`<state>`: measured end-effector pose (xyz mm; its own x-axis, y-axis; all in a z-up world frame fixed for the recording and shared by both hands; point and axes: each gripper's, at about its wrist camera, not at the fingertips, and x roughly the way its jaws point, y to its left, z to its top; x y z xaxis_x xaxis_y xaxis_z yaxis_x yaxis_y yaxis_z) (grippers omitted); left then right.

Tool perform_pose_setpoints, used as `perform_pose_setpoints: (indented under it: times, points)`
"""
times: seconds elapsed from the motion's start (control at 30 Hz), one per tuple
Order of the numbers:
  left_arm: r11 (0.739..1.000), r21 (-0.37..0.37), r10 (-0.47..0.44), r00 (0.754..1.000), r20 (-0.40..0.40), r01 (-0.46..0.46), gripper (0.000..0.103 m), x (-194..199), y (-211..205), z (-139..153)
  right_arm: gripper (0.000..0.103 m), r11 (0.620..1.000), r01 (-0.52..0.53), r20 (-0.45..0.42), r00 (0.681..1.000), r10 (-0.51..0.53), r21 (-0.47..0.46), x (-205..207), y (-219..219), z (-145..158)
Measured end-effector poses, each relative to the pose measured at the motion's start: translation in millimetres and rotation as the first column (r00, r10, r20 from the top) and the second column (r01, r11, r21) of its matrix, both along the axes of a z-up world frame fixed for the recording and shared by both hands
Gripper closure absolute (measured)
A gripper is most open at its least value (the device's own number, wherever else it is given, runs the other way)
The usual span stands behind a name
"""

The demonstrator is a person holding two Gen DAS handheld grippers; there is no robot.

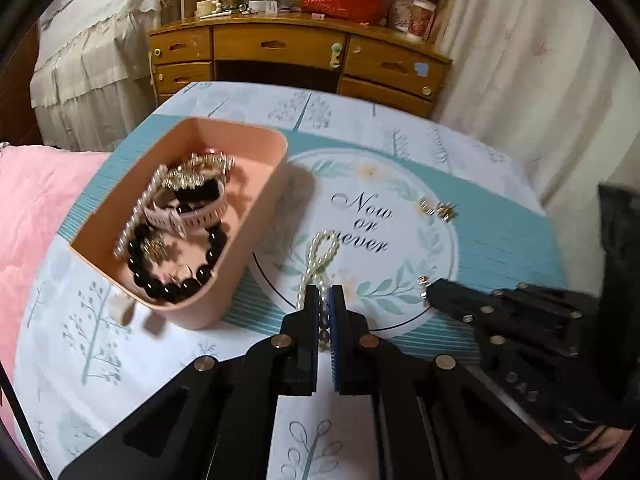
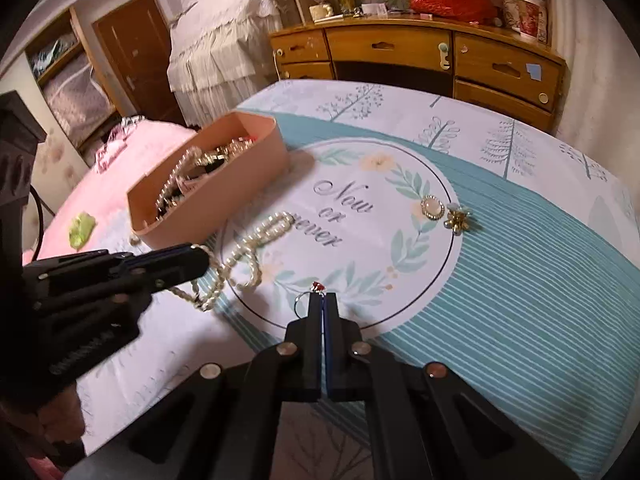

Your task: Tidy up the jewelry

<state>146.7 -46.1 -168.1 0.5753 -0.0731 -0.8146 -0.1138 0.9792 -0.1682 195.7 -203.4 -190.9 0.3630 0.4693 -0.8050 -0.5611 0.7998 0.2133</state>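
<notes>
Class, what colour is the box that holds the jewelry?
Pale pink; the box shows best in the left wrist view.

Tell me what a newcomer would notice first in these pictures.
Probably the pink box on the left of the printed cloth, heaped with beads and bracelets. Next, the pearl strand trailing over the "Now or never" circle, pinched in the shut left claw. Then the right claw, shut on a red-stoned ring, with two brooches beyond.
</notes>
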Motion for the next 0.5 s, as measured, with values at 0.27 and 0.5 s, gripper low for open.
perform_pose_setpoints:
  times: [0.27, 0.5]
  points:
    - [0.999, 0.03, 0.017, 0.994, 0.108, -0.021, 0.101, 0.2, 25.4, 82.9, 0.103, 0.996, -0.016, 0.032, 0.999, 0.014, 0.084, -4.9, 16.1, 31.9]
    - [0.994, 0.089, 0.042, 0.973, 0.226, -0.063, 0.101, 4.3, 40.0, 145.7, 0.103, 0.98, -0.036, 0.063, 0.998, 0.024, 0.198, -3.0, 45.6, 59.5]
